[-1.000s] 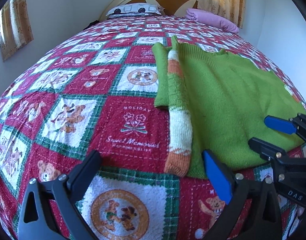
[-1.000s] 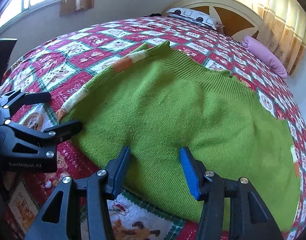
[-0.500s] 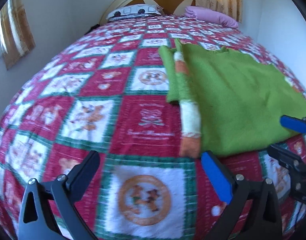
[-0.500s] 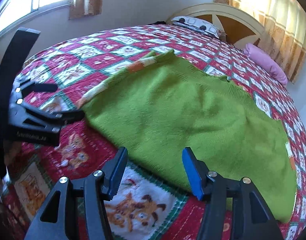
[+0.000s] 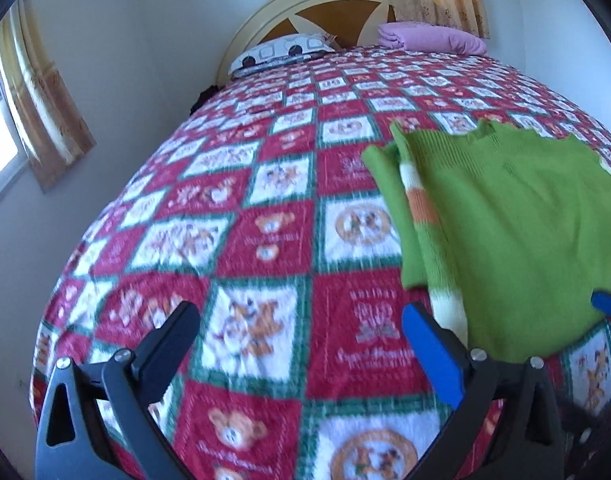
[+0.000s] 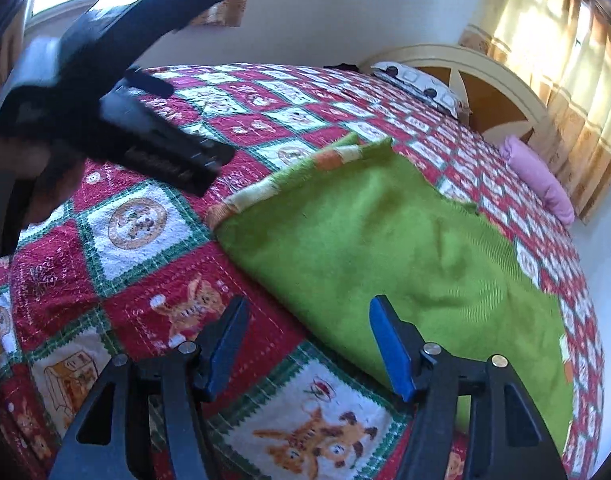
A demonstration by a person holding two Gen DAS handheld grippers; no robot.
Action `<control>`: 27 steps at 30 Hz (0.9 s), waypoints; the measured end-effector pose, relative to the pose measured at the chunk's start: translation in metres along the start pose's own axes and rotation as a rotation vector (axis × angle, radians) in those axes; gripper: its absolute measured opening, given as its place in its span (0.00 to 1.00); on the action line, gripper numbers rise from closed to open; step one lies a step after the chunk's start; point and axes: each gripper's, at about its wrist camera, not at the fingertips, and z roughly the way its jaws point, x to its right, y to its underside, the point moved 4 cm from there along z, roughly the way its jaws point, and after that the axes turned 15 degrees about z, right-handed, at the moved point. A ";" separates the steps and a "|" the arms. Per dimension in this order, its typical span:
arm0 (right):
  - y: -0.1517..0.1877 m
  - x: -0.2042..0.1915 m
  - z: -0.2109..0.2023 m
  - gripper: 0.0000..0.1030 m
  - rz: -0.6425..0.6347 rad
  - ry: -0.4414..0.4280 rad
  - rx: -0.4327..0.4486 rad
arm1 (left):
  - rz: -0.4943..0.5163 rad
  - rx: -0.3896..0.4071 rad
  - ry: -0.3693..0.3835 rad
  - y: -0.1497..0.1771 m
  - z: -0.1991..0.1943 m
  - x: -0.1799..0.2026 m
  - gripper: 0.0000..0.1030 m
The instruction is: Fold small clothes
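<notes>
A green knitted sweater (image 5: 505,224) lies flat on the bed, its left side folded in, with a white-and-orange striped sleeve (image 5: 429,240) along the left edge. It also shows in the right wrist view (image 6: 393,252). My left gripper (image 5: 301,344) is open and empty, raised above the quilt left of the sweater's near corner. My right gripper (image 6: 309,340) is open and empty, above the sweater's near hem. The left gripper also appears blurred at the upper left of the right wrist view (image 6: 117,120).
The bed carries a red, white and green patchwork quilt (image 5: 245,240). A patterned pillow (image 5: 281,52) and a pink pillow (image 5: 429,38) lie by the headboard (image 5: 325,4). Walls and curtained windows stand on the left and behind the bed.
Both grippers have pulled back and lifted away from the sweater. The left gripper has swung left and up. The sweater has not moved.
</notes>
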 end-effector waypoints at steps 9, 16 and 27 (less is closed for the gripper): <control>-0.011 -0.016 0.013 0.62 -0.029 0.045 0.022 | 0.046 0.022 -0.014 -0.039 0.013 0.000 1.00; -0.016 -0.023 0.023 0.62 -0.037 0.062 0.024 | 0.062 0.040 0.021 -0.062 0.021 0.013 1.00; -0.021 -0.037 0.032 0.62 -0.064 0.074 0.044 | -0.011 0.009 0.193 -0.089 0.057 0.028 1.00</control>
